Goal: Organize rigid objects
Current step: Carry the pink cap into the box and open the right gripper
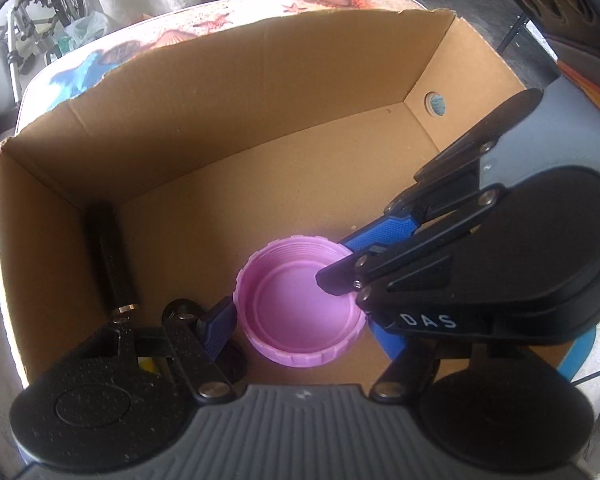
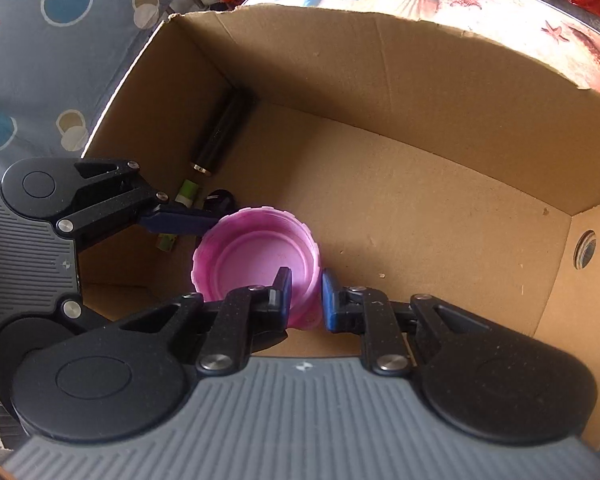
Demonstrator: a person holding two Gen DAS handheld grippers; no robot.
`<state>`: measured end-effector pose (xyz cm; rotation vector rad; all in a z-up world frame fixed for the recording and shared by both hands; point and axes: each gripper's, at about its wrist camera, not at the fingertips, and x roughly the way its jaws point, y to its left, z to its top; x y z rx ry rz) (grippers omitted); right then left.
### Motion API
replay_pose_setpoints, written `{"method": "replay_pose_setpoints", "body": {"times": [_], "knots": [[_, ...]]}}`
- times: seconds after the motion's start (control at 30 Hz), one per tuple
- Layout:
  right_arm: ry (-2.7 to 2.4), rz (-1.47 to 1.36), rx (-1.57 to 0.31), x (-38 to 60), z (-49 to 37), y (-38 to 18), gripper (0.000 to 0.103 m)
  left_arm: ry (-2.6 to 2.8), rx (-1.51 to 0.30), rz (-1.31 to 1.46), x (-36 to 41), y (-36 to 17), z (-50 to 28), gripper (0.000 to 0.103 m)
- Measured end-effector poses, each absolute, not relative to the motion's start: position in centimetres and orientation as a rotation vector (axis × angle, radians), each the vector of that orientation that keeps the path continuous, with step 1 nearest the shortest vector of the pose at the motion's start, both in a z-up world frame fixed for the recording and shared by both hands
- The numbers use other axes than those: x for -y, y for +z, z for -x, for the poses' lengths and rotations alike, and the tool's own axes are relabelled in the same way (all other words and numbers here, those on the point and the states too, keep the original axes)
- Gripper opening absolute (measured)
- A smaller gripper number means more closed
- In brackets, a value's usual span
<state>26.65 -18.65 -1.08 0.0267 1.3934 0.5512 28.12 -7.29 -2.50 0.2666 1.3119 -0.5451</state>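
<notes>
We hold the pink lid (image 1: 300, 300) with both grippers — right (image 2: 306, 294) pinching its wall, left (image 1: 296, 312) spanning it — uneven release could flip it.

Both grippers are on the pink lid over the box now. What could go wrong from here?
1. The right gripper pinches only the thin wall of the pink ribbed plastic lid; it might slip or twist free.
2. The left gripper spans the lid, its jaws against opposite sides; uneven release by the two grippers could tip it.
3. The black cylinder and the small green tube lie close by in the cardboard box; the left fingers may knock them.
</notes>
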Motion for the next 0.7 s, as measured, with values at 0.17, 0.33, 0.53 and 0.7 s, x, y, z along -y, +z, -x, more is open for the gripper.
{"method": "replay_pose_setpoints", "body": {"times": [0.17,0.33,0.53,0.7], "knots": [[0.579,0.037,-1.436,16.7,-27.3,-2.2,0.015,-0.547,-1.379,-0.254,6.1,-3.7,-28.4,0.074],[0.6,0.051,-1.459,15.6,-27.6,-2.9,0.015,-0.529,-1.411,-0.272,5.3,-3.7,-27.9,0.073],[0.638,0.045,-1.463,14.4,-28.0,-3.1,0.015,-0.494,-1.401,-0.316,4.3,-2.9,-26.8,0.075],[0.656,0.0,-1.473,14.2,-27.9,-3.2,0.015,-0.48,-1.379,-0.337,3.5,-1.9,-25.9,0.078]]}}
